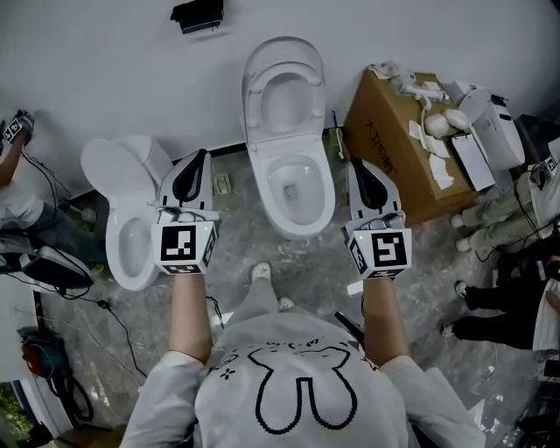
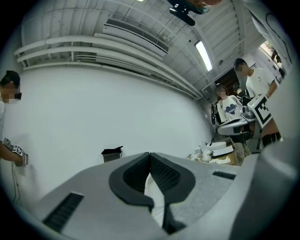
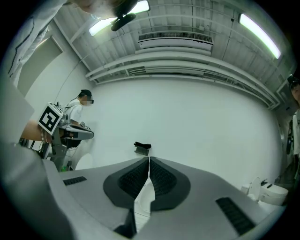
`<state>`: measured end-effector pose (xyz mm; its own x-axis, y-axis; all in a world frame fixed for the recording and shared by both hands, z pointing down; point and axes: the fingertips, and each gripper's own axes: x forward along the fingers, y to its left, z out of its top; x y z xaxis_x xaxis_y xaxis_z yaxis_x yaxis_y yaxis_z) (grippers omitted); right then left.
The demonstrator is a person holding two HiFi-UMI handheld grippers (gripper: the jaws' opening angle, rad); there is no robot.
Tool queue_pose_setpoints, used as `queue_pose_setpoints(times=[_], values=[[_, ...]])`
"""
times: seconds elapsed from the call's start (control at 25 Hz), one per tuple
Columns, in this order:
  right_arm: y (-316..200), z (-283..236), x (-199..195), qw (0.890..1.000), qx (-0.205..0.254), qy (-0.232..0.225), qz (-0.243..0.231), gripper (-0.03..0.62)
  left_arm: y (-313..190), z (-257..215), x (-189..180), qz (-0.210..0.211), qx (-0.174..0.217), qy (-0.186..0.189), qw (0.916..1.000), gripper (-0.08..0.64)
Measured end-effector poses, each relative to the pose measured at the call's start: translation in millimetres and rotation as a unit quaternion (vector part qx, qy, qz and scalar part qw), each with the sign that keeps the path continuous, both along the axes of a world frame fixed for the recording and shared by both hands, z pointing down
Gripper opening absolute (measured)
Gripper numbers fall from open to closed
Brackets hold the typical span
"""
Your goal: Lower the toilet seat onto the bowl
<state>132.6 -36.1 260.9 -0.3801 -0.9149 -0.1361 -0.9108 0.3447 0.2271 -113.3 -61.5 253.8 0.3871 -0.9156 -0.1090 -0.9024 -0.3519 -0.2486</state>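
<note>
A white toilet stands against the wall ahead of me, its seat (image 1: pixel 282 80) raised upright against the wall above the open bowl (image 1: pixel 299 188). My left gripper (image 1: pixel 202 156) hovers left of the bowl, and its jaws meet at the tips with nothing between them. My right gripper (image 1: pixel 356 164) hovers right of the bowl, also shut and empty. Neither touches the toilet. In the left gripper view the shut gripper (image 2: pixel 149 155) points at the white wall. The right gripper view shows that gripper (image 3: pixel 148 159) shut as well, with a sliver of the white toilet below its tips.
A second toilet (image 1: pixel 129 229) with its lid up stands at the left. A cardboard box (image 1: pixel 391 136) with white parts on it sits right of the bowl. A black box (image 1: pixel 199 14) hangs on the wall. People stand at both sides, and cables (image 1: pixel 114 319) lie on the floor.
</note>
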Motion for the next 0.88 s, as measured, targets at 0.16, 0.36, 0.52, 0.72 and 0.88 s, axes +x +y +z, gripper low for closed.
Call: queue_pose_setpoints(times=[0.16,0.36,0.52,0.72,0.88], values=[[-30.3,5.1,-0.5,1.0,-0.005,0.001,-0.001,0.031,-32.6,5.1,2.7,0.003,-0.006,0.0,1.0,0.009],[-74.4,7.7,-0.8,1.0,-0.009,0.003,0.003,0.031,-75.5,8.7,0.3,0.006,-0.008,0.005,0.9999,0.009],[-112.3,11.2,-7.4,1.0,-0.019,0.0,-0.006,0.034,-111.4,12.0,-7.9,0.002,-0.012,0.013,0.9998,0.009],[-165.2,13.3,-23.0,0.999,-0.034,-0.005,-0.009,0.163,-161.4,11.5,-23.0,0.006,-0.016,0.018,0.9997,0.009],[-208.2,18.2,-32.1,0.999,-0.05,0.001,-0.003,0.262,-202.1,14.0,-32.7,0.012,-0.021,0.018,0.9995,0.009]])
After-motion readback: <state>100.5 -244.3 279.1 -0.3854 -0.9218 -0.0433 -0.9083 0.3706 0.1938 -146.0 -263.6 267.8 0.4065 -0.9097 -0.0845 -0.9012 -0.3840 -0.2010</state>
